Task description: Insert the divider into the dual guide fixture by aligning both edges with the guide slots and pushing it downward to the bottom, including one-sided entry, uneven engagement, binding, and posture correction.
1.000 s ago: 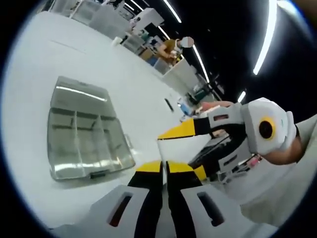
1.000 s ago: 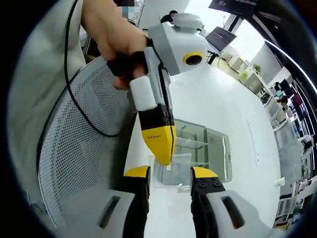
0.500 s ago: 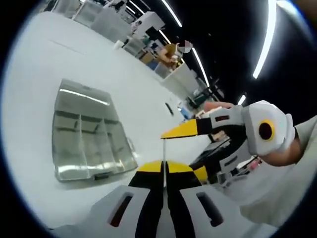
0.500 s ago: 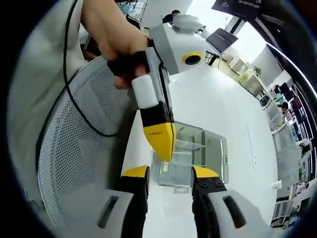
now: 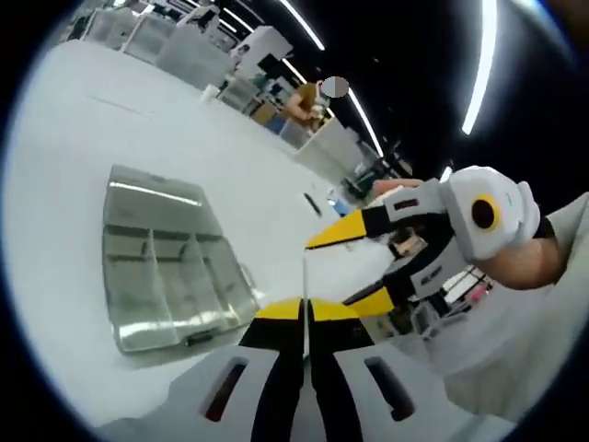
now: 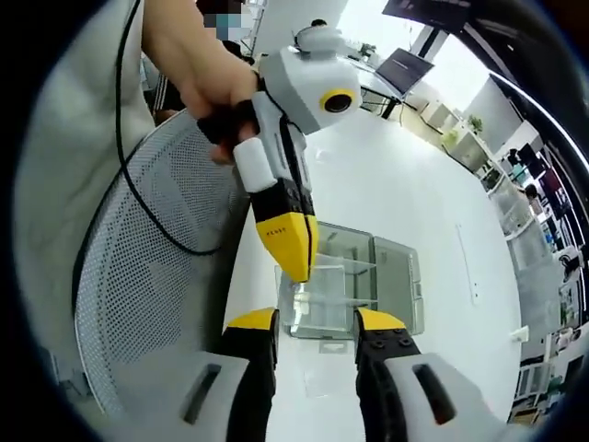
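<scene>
- Left gripper view: the left tool (image 5: 306, 318) has its two black-and-yellow jaws closed to a narrow slit on the near edge of the divider (image 5: 305, 290), a thin clear sheet seen edge-on as a pale line rising from between the tips.
- Same view: the right tool (image 5: 354, 262) enters from the right, held by a hand (image 5: 529, 267); its yellow-tipped jaws stand wide apart, one above and one below the far part of the divider, and contact with the sheet cannot be told.
- Same view: the dual guide fixture (image 5: 170, 262), a clear box with inner partitions, lies flat on the white surface (image 5: 110, 120), to the left of the left tool's tips and apart from them.
- Right gripper view: the right tool (image 6: 317, 327) shows its own jaws wide apart at the bottom, the clear divider (image 6: 313, 308) lying between and just beyond the tips.
- Same view: the left tool (image 6: 299, 272) comes down from above, gripped by a hand (image 6: 207, 83); its yellow tip pinches the top edge of the divider.
- Same view: the fixture (image 6: 386, 276) rests on the surface (image 6: 386, 184) beyond the divider; a mesh chair back (image 6: 156, 267) and a black cable (image 6: 129, 138) stand to the left of the tools.
</scene>
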Available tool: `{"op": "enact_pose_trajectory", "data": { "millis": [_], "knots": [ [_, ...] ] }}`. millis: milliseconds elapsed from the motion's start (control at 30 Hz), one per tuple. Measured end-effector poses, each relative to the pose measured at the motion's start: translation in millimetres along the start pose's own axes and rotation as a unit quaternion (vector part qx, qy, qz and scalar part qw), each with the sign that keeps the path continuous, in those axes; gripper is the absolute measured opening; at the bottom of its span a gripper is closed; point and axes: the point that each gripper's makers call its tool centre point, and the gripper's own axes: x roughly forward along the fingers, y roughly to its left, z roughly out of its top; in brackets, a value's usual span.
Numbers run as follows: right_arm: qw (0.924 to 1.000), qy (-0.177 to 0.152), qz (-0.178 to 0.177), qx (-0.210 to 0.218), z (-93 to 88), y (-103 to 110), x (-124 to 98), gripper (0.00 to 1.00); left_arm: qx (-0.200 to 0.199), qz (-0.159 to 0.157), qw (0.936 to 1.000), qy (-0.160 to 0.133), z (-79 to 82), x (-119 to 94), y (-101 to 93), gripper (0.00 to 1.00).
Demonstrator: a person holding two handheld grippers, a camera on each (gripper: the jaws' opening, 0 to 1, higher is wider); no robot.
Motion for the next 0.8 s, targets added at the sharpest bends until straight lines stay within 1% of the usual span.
{"op": "enact_pose_trajectory", "data": {
  "millis": [100,233,433,567,600,800],
  "knots": [
    [1.0000,0.000,0.003,0.002,-0.7,-6,-2,0.28,0.022,-0.003,0.9998,0.001,0.4,-1,-2.2,0.00],
    [0.9999,-0.003,0.010,0.000,1.9,-11,-7,0.27,0.039,-0.006,0.9992,0.004,-0.8,-2,-4.2,0.00],
    [0.9996,-0.003,0.026,-0.011,6.0,-13,-9,0.26,0.056,-0.006,0.9984,0.003,-0.9,-5,-3.9,0.00],
    [0.9992,-0.005,0.037,-0.014,8.9,-14,-9,0.25,0.080,-0.004,0.9968,0.007,-2.0,-7,-4.2,0.00],
    [0.9991,-0.006,0.040,-0.016,9.5,-13,-10,0.25,0.092,-0.002,0.9957,0.011,-3.3,-7,-4.4,0.00],
    [0.9978,-0.004,0.061,-0.026,13.9,-9,-8,0.25,0.115,-0.004,0.9933,0.008,-4.3,-9,-5.5,0.00]
  ]
}}
